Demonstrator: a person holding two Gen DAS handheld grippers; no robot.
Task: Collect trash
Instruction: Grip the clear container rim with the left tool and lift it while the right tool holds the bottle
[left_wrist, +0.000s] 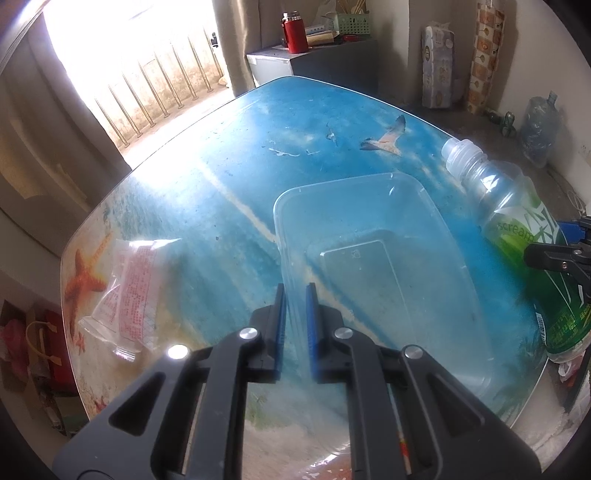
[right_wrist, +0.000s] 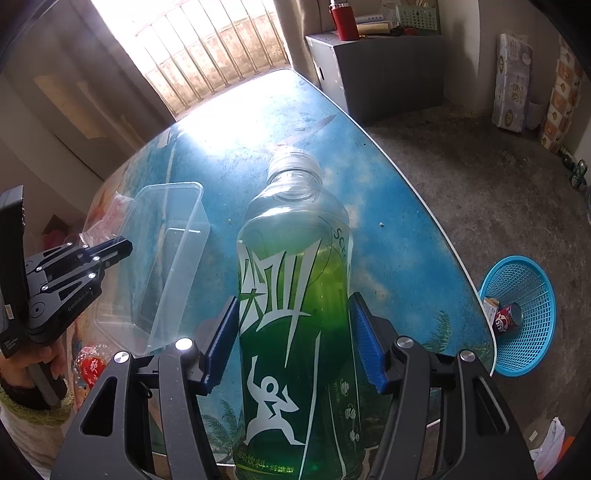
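Note:
A clear plastic container (left_wrist: 369, 229) sits on the beach-print table (left_wrist: 221, 166). My left gripper (left_wrist: 295, 295) is shut on the container's near left wall, which runs between the blue pads. From the right wrist view the same gripper (right_wrist: 122, 251) pinches the container (right_wrist: 166, 258), which looks tilted. My right gripper (right_wrist: 295, 332) is shut on a green-labelled drink bottle (right_wrist: 295, 295) with a clear neck and no cap in sight, its pads pressing both sides. That bottle (left_wrist: 517, 221) and right gripper (left_wrist: 554, 254) show at the right edge of the left wrist view.
A clear wrapper with red print (left_wrist: 129, 291) lies near the table's left edge. On the floor to the right of the table stands a blue mesh basket (right_wrist: 535, 280) holding a can (right_wrist: 509, 315). A grey cabinet (right_wrist: 388, 74) stands beyond the table's far end.

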